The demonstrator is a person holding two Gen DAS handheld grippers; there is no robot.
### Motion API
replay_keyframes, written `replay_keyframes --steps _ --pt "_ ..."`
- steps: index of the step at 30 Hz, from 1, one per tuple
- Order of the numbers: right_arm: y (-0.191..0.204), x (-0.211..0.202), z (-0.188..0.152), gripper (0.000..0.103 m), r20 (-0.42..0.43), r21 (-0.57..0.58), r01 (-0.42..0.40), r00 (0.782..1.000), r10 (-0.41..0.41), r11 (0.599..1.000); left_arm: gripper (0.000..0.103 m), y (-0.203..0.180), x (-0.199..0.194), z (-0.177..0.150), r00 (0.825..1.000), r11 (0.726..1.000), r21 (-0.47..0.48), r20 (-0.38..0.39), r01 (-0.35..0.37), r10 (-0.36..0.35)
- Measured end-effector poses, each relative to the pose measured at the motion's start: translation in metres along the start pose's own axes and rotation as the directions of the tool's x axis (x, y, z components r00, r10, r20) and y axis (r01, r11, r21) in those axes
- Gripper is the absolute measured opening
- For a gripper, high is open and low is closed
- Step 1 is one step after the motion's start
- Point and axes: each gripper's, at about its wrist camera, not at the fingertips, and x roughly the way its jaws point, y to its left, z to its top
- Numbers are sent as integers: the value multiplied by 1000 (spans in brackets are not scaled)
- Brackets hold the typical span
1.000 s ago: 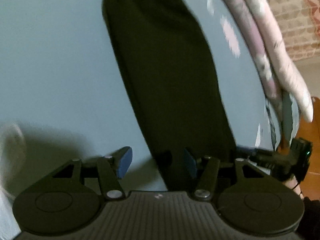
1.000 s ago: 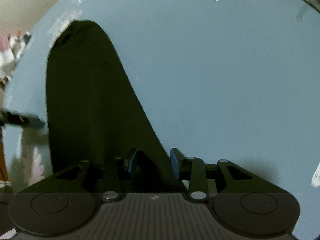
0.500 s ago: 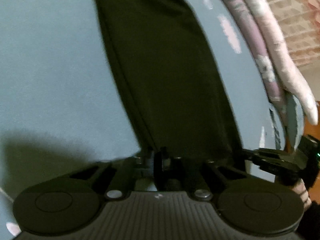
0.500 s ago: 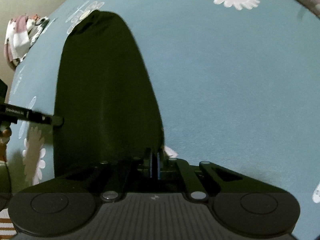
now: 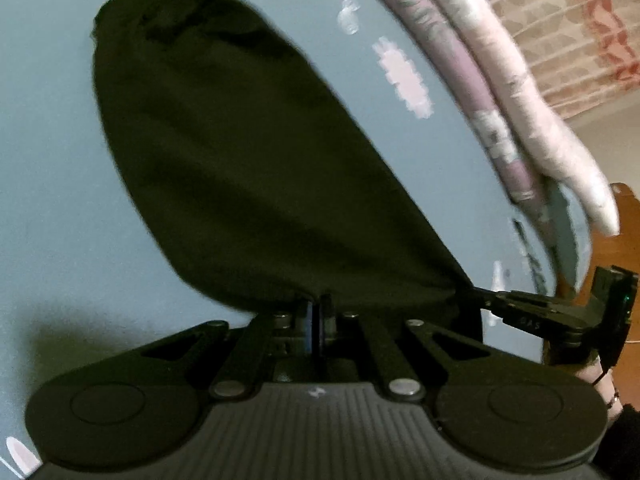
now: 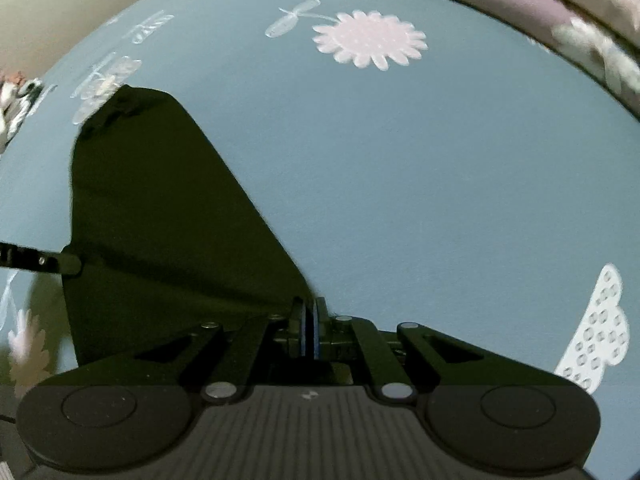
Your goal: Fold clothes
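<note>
The left gripper (image 5: 316, 312) sits at the bottom of its own view with its fingers (image 5: 308, 322) drawn together, pinching the near edge of a dark garment (image 5: 240, 160); in the right wrist view the same gripper pokes in from the left border as a thin black bar (image 6: 60, 263) touching the cloth's left edge. The garment is a long, narrow piece of black fabric lying on a blue-grey bedsheet (image 5: 52, 160), stretching away from both grippers to a rumpled far end (what kind of clothing it is cannot be told). Its near edge is lifted a little where it is held, and a shadow falls on the sheet beneath the left gripper. Further right, the right gripper (image 6: 310, 322) also has its fingers (image 6: 320, 326) pressed close with only a sliver between the blue pads, clamped on the garment's near right corner; from the left wrist view it shows at the right edge (image 5: 536, 316), meeting the cloth's corner. The sheet carries a pale pink printed daisy (image 6: 370, 40) beyond the right gripper and a white dotted shape (image 6: 596, 336) at far right. A folded pink and mauve quilt (image 5: 500, 92) runs along the sheet's right side, with a patterned wall (image 5: 568, 28) behind it.
</note>
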Motion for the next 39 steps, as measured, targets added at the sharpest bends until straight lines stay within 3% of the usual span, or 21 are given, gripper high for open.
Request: replay_keyframes --steps 3,5,6,10,14,20,24,27,28,29,35,39 --pt "3 17 -8 7 -20 33 -11 1000 12 999 1 9 8 -6 999 999 8 -30 -45 45" --pt "5 9 -14 17 3 46 -11 1000 11 999 2 13 7 -14 998 999 1 -58 -34 34" --pt "6 1 -17 28 17 51 -14 1000 13 999 3 13 6 -17 998 1000 0 -68 -16 16" --pt "1 -45 -41 45 54 54 1 999 -3 999 32 6 0 -29 995 999 19 -92 26 -24" --pt "-26 -87 -77 51 17 85 57 998 -58 995 38 -4 3 -48 987 998 31 -153 54 -49" --pt "-66 -90 -145 51 -102 174 109 991 -92 979 42 -19 17 -81 977 995 55 -201 88 -75" --pt "-75 -73 -181 50 -159 179 89 985 -61 980 46 -30 20 -94 978 991 93 -198 93 -74" --pt "-68 -65 -191 28 -163 123 118 982 -97 985 48 -37 20 -98 981 987 138 -187 79 -53" --pt "-66 -64 -192 11 -158 104 132 981 -115 986 48 -38 19 -98 981 987 143 -187 74 -46" --pt "-65 -66 -192 7 -146 100 136 982 -121 986 48 -38 19 -98 982 987 147 -186 68 -40" --pt "-71 -74 -194 5 -100 157 176 982 -161 972 48 -51 18 -102 983 979 201 -184 14 24" --pt "-70 -69 -195 14 -128 153 199 975 -180 968 50 -55 18 -103 979 976 217 -200 4 40"
